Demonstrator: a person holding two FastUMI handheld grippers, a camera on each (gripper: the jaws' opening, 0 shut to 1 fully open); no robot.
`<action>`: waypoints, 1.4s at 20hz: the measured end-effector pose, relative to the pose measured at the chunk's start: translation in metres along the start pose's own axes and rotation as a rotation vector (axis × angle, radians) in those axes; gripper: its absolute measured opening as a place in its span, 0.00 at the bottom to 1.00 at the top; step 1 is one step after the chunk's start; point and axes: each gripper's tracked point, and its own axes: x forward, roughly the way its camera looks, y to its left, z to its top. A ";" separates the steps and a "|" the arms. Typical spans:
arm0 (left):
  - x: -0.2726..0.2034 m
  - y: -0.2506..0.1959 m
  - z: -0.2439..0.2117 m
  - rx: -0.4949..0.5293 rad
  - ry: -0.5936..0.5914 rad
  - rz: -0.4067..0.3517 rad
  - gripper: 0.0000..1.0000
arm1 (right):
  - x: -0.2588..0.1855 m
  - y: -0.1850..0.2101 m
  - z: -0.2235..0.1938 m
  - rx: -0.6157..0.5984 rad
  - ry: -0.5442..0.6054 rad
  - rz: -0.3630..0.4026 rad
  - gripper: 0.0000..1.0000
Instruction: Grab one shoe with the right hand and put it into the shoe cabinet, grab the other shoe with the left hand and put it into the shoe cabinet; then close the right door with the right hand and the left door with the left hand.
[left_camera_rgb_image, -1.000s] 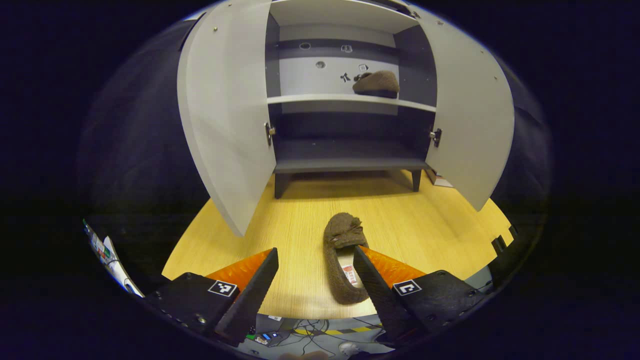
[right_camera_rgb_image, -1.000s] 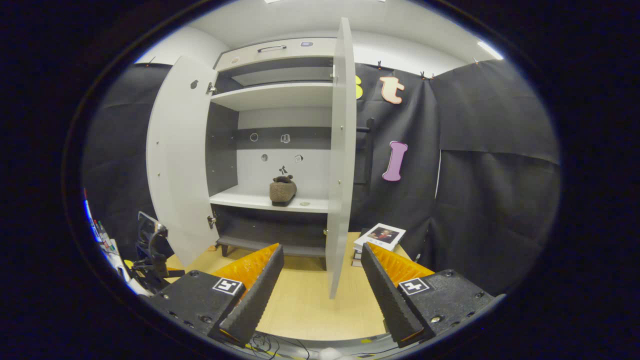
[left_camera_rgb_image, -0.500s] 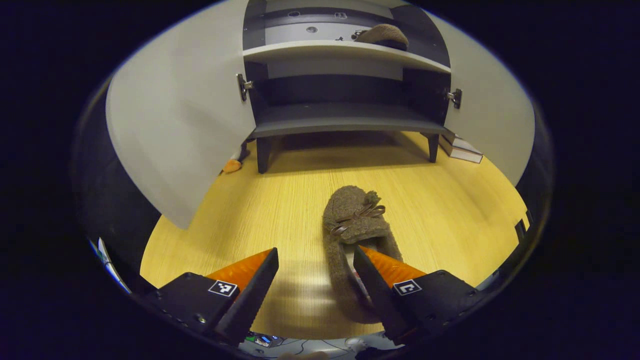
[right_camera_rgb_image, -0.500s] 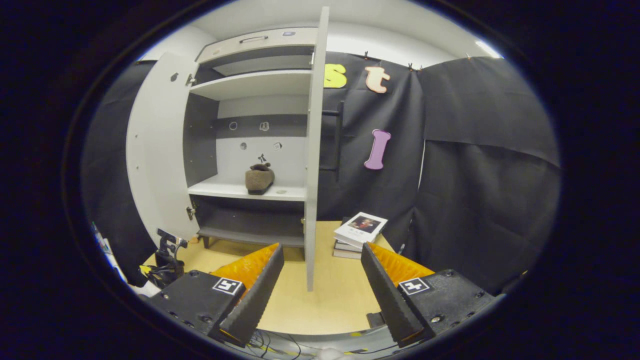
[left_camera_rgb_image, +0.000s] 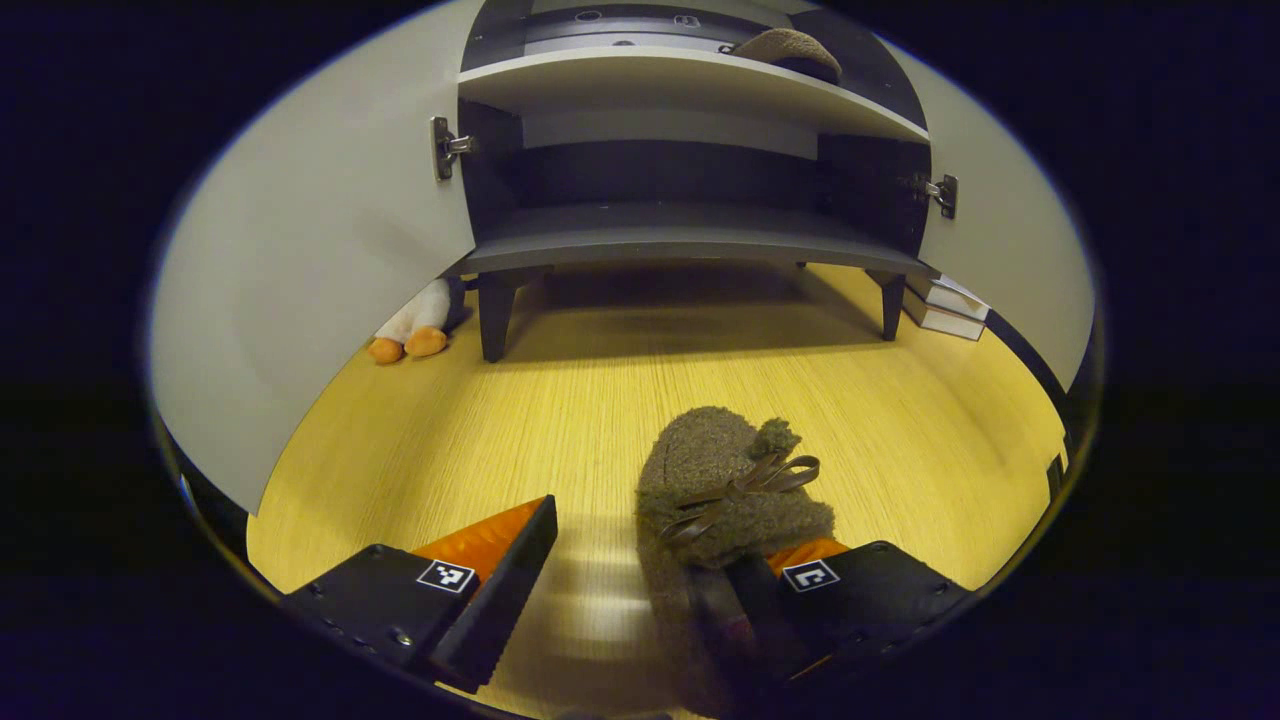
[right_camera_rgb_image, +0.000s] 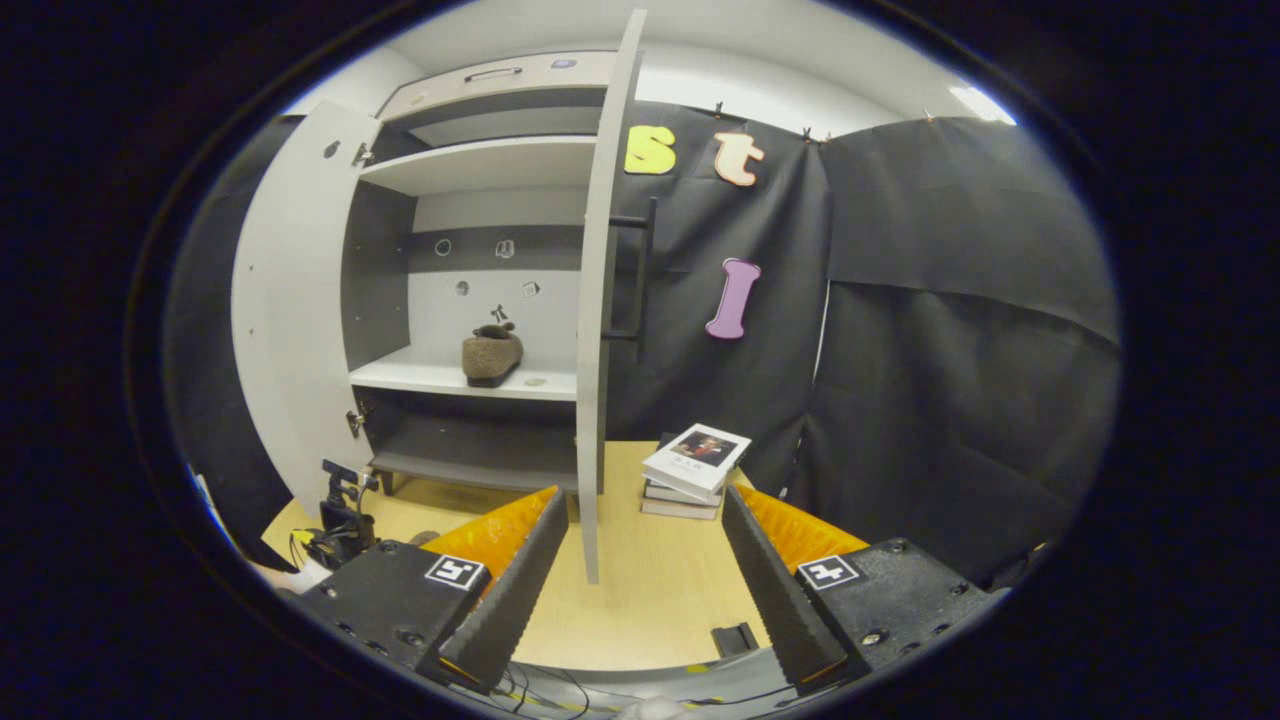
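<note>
In the left gripper view, the left gripper (left_camera_rgb_image: 640, 580) stands wide open low in the frame, one finger tucked inside the furry brown shoe (left_camera_rgb_image: 725, 490) on the tabletop (left_camera_rgb_image: 560, 400), the other well clear beside it. The shoe cabinet (left_camera_rgb_image: 690, 240) stands open at upper centre. In the right gripper view, the right gripper (right_camera_rgb_image: 645, 560) gapes open and empty; the other shoe (right_camera_rgb_image: 492, 355) sits on the cabinet shelf (right_camera_rgb_image: 440, 377), left of centre, beside the open right door (right_camera_rgb_image: 595, 330).
</note>
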 end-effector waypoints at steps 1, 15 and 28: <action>0.005 -0.004 -0.003 -0.001 0.013 -0.013 0.90 | -0.001 -0.001 0.000 0.000 -0.002 -0.003 0.99; -0.053 0.004 0.071 0.030 -0.034 0.043 0.00 | -0.009 0.022 0.014 0.037 -0.044 0.043 0.99; -0.147 0.006 0.314 -0.002 -0.345 0.073 0.10 | -0.001 0.033 0.063 0.103 -0.144 0.133 0.99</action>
